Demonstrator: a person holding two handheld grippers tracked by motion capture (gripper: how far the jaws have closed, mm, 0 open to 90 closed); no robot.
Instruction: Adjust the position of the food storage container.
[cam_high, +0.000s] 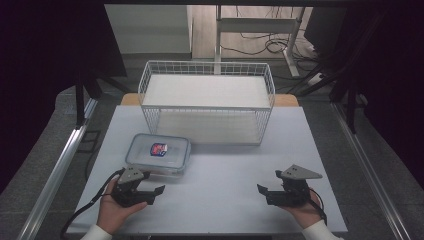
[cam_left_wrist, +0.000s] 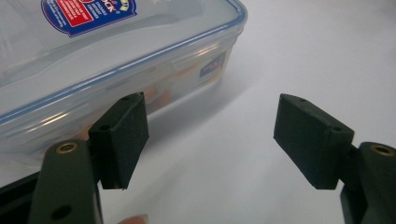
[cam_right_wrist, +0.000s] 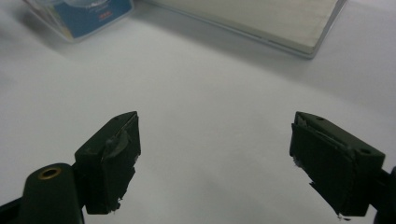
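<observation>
1. The person's left hand (cam_high: 114, 207) is coming in from the bottom of the high view, and it is holding the left gripper (cam_high: 152, 182) low over the near left part of the white desk (cam_high: 225, 170).
2. The left gripper is sitting with its jaws spread wide and nothing between them; in the left gripper view (cam_left_wrist: 205, 140) bare desk (cam_left_wrist: 299, 60) is showing in the gap.
3. A clear plastic food container (cam_high: 158, 154) is lying flat on the desk just beyond the left gripper, with a blue-rimmed lid and a red-and-blue label (cam_high: 159, 148) on top.
4. In the left gripper view the container (cam_left_wrist: 107, 70) is standing just beside the left-hand jaw, its corner reaching past it; whether the two are touching cannot be told. Something orange is showing faintly through its wall.
5. A white wire basket (cam_high: 207, 102) is standing at the far middle of the desk, well apart from both grippers, just beyond the container.
6. The right gripper (cam_high: 270, 185) is resting low over the near right part of the desk, held by the person's right hand (cam_high: 305, 210).
7. Its jaws are also standing wide apart and pinching nothing; the right gripper view (cam_right_wrist: 215, 163) is looking across bare desk toward the container (cam_right_wrist: 84, 14) and the basket's base (cam_right_wrist: 261, 21) far off.
</observation>
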